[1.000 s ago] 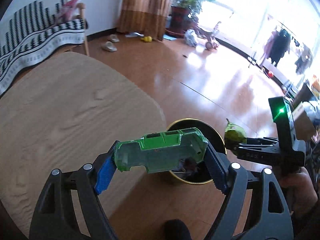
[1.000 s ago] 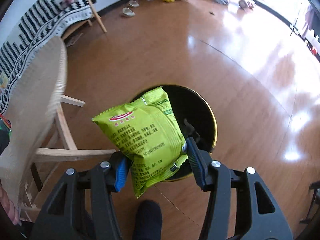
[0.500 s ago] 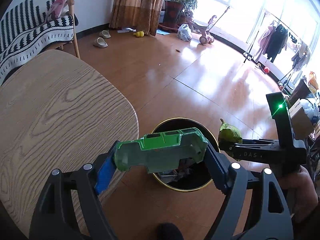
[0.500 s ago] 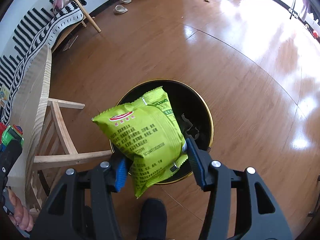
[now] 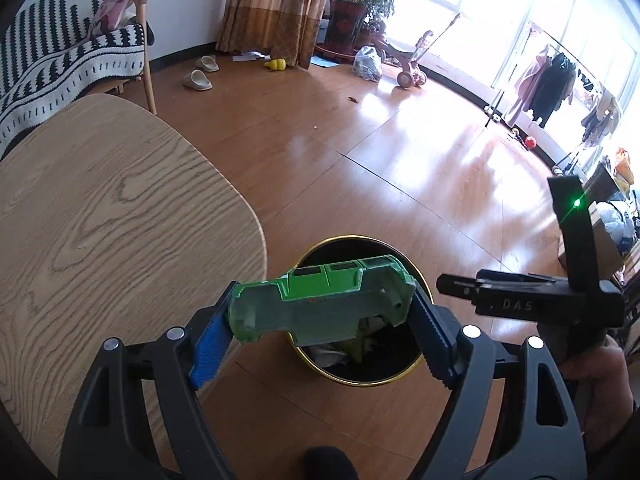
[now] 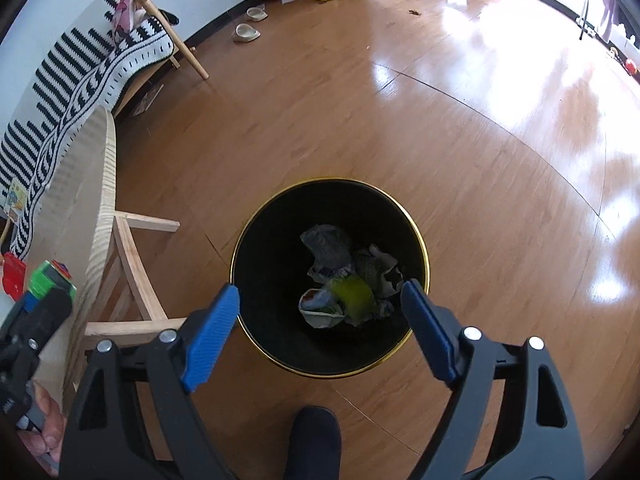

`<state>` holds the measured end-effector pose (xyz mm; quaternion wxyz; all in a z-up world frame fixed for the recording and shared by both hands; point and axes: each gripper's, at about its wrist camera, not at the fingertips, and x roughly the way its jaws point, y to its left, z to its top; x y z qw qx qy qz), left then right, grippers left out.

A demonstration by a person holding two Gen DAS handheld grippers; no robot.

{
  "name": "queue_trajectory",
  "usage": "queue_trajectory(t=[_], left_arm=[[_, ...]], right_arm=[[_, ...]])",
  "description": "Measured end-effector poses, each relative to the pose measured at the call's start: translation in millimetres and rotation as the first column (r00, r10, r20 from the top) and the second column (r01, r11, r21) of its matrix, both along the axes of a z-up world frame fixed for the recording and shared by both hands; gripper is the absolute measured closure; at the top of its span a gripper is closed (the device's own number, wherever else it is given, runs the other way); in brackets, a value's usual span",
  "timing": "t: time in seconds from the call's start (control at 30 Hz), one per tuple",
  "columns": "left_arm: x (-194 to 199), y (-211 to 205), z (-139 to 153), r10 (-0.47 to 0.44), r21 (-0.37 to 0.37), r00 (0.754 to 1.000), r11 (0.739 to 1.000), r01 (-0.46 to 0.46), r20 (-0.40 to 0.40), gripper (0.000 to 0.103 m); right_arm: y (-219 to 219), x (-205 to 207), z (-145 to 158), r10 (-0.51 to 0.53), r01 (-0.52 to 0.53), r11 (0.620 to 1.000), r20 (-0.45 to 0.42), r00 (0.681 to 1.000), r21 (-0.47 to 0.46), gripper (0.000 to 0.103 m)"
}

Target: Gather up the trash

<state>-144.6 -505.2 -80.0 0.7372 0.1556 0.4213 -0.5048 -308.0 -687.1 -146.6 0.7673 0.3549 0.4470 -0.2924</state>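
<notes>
My left gripper [image 5: 320,332] is shut on a green toy car shell [image 5: 320,304] and holds it above the near rim of a black trash bin with a gold rim [image 5: 400,380]. My right gripper [image 6: 320,316] is open and empty, right above the same bin [image 6: 256,224]. The yellow-green snack bag [image 6: 354,294] lies blurred inside the bin among crumpled wrappers [image 6: 332,248]. The right gripper also shows at the right of the left wrist view [image 5: 452,284]. The left gripper shows at the left edge of the right wrist view [image 6: 44,300].
A light wooden table [image 5: 100,220] stands left of the bin; its legs [image 6: 132,264] show beside the bin. A bench with a striped blanket [image 6: 80,64] lines the wall. Slippers [image 5: 198,80] and a toy trike [image 5: 404,68] lie on the wooden floor.
My right gripper opened and let go of the snack bag, which dropped into the bin. My left gripper moved toward the bin with the toy car shell still held.
</notes>
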Motion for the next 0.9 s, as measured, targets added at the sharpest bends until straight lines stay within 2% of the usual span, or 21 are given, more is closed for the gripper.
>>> queue_trajectory(t=[0.43,0.47,0.57,0.73,0.9], left_arm=[[-33.6,-44.6,-30.9,-0.129,0.026,0.989,0.991,0.131,-0.076,0.025],[-36.1,-47.2,-33.6,-0.130,0.029,0.989,0.991,0.133,-0.071,0.024],[-38.2,-50.4,-38.5,-0.118,0.039,0.991,0.992,0.121,-0.069,0.011],[-30.9,-46.9,-34.5,-0.102,0.036,0.992,0.994,0.105,-0.080,0.011],[-10.5,-14.8,-8.0,-0.043,-0.001,0.997,0.999,0.043,-0.063,0.010]], right_arm=[[-17.2,-28.2,27.1,-0.118,0.119,0.993,0.085,0.989,-0.009,0.020],[-18.0,-29.3,28.4,-0.127,0.128,0.992,0.089,0.988,-0.011,0.018],[-19.4,-31.6,32.1,-0.145,0.147,0.989,0.107,0.984,-0.012,0.015],[-15.7,-28.1,37.3,-0.135,0.138,0.990,0.113,0.984,-0.021,0.014],[4.6,-4.1,53.9,-0.097,0.106,0.991,0.112,0.989,-0.077,0.008]])
